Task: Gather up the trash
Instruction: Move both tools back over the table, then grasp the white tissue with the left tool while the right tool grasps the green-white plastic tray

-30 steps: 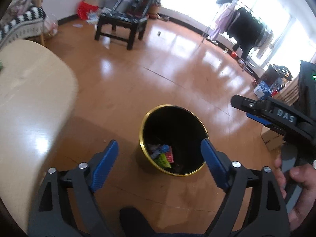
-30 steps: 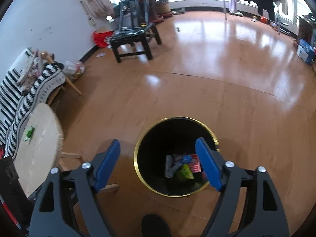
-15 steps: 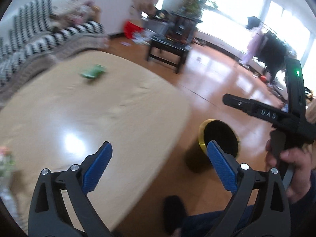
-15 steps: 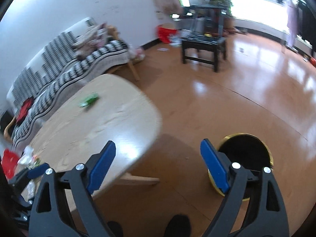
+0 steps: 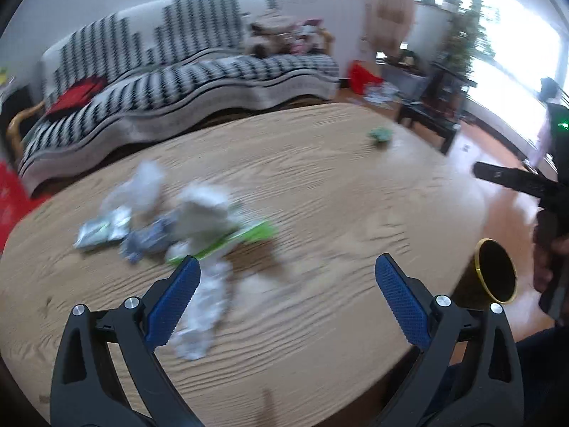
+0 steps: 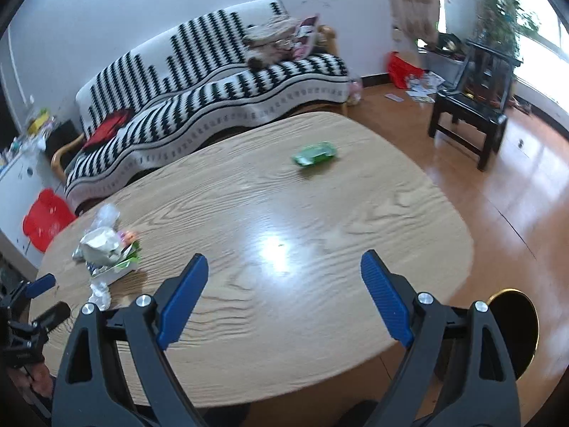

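Observation:
A blurred pile of trash (image 5: 170,220) lies on the oval wooden table (image 5: 338,195): silver wrappers, crumpled white plastic and a green packet. My left gripper (image 5: 284,259) hovers open over the table just in front of the pile, with nothing between its blue pads. A lone green wrapper (image 6: 314,154) rests near the table's far edge, well ahead of my open, empty right gripper (image 6: 284,256). In the right wrist view the trash pile (image 6: 106,252) is at the left, beside the left gripper (image 6: 48,299). The black, gold-rimmed bin (image 6: 515,323) stands on the floor past the table's right end.
A striped black-and-white sofa (image 6: 213,82) runs behind the table. A dark wooden chair (image 6: 469,114) stands on the orange floor to the right, with a red bag (image 6: 400,66) by the wall. A red stool (image 6: 44,220) sits at the left. A hand (image 5: 547,263) holds the right gripper's handle.
Both views swung left and up from the bin on the floor to the tabletop. The bin slid to the right edge. The trash pile and green wrapper came into view.

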Tool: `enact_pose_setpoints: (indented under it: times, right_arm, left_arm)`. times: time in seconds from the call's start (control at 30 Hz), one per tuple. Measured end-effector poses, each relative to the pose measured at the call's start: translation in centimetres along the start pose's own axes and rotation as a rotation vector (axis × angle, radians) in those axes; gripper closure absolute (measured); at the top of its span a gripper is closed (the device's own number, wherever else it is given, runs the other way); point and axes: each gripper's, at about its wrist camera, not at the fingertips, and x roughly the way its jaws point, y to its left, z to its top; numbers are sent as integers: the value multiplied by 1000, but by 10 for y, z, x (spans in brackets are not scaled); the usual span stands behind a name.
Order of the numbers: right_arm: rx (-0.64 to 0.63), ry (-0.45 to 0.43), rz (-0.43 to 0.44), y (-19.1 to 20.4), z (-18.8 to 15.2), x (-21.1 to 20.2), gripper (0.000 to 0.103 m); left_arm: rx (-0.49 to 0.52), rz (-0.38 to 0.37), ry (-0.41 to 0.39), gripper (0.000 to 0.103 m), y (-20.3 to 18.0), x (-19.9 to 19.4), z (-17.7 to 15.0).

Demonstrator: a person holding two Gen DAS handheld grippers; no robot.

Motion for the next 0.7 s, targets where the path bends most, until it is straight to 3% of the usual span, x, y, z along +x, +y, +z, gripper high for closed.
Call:
enact_pose_setpoints:
  times: [0.17,0.3,0.57,0.7]
  right_arm:
    - [-11,18,-12,11,2,17,18]
    - [-12,39,-23,7,2,28,17]
    - [-14,83,-59,-11,10,63,17]
    - [-75,103,-80,-17,15,82,16]
  left_arm:
    - [-76,45,23,7,57,2,-15]
    - [-117,36,59,7,80,12,-24]
    - [-26,79,138,7,71,56,-27]
    - [18,144,156,7,69,80,-30]
